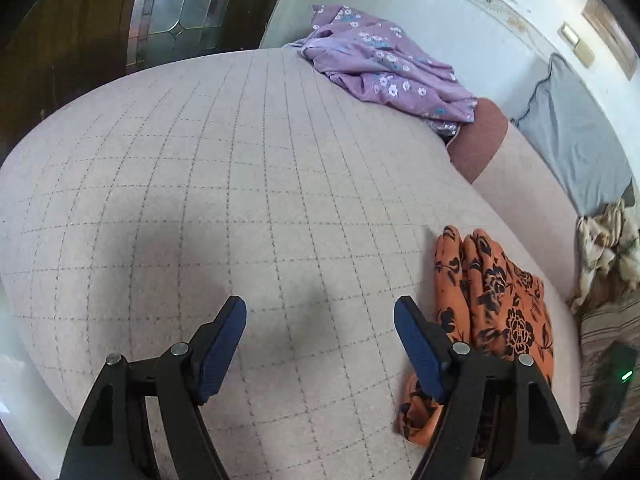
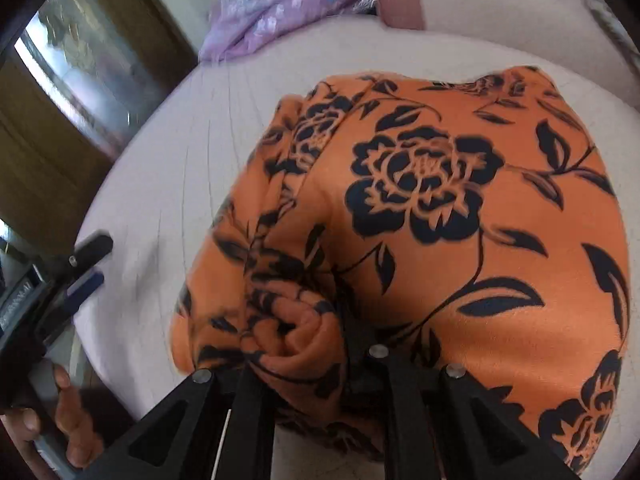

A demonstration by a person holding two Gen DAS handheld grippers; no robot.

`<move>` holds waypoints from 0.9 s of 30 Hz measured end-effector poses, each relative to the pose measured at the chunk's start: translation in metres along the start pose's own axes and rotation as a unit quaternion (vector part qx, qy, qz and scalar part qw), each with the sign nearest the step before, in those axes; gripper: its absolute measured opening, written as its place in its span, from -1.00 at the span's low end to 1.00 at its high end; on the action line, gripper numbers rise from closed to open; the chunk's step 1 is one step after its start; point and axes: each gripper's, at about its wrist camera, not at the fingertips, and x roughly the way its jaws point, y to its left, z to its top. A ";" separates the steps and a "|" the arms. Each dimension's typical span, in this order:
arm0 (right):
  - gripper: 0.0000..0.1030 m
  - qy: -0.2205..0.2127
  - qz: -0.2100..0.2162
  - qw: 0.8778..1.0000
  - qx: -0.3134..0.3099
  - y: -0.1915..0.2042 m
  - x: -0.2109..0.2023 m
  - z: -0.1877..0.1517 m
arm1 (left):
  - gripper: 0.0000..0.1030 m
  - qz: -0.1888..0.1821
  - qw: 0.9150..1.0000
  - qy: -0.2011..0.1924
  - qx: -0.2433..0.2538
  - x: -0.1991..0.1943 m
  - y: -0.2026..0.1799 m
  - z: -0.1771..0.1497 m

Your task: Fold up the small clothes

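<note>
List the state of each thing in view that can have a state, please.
Orange floral garment: bunched, gripped at a fold.
Purple floral garment: crumpled, unfolded, at far edge of bed.
Left hand-held gripper: open, nothing between fingers.
Right hand-held gripper: shut on the orange garment.

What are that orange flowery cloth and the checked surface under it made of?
The orange cloth looks like a soft, matte knit or fleece printed with black roses: it bunches in thick rounded folds where the right gripper pinches it. The checked bed cover looks like a pale pink quilted or woven fabric, matte, with a dotted stitched grid. Exact fibres cannot be told.
</note>
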 end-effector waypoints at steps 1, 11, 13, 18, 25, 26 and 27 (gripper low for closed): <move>-0.79 -0.003 0.006 1.000 0.006 0.001 -0.007 0.005 | 0.48 -0.001 1.000 -0.008 0.002 -0.002 -0.001 0.000; -0.79 -0.118 0.056 0.991 0.001 0.042 -0.092 0.056 | 0.48 -0.028 0.999 -0.012 -0.010 -0.003 -0.001 0.005; -0.79 -0.058 0.023 0.998 -0.022 0.053 -0.045 0.037 | 0.48 -0.029 0.999 0.001 -0.017 0.002 0.001 0.006; -0.55 -0.005 -0.022 0.997 -0.072 0.070 0.012 -0.003 | 0.49 -0.030 0.999 -0.003 -0.011 -0.002 0.001 0.004; 0.50 -0.010 0.059 0.997 -0.055 0.059 -0.018 -0.018 | 0.49 -0.054 0.998 -0.016 0.009 -0.007 -0.009 0.002; 0.50 -0.016 0.070 0.996 -0.057 0.059 -0.024 -0.025 | 0.49 -0.058 0.998 -0.017 0.011 -0.008 -0.010 0.002; 0.49 -0.027 0.081 0.995 -0.050 0.056 -0.032 -0.033 | 0.48 -0.063 0.998 -0.016 0.015 -0.009 -0.011 0.001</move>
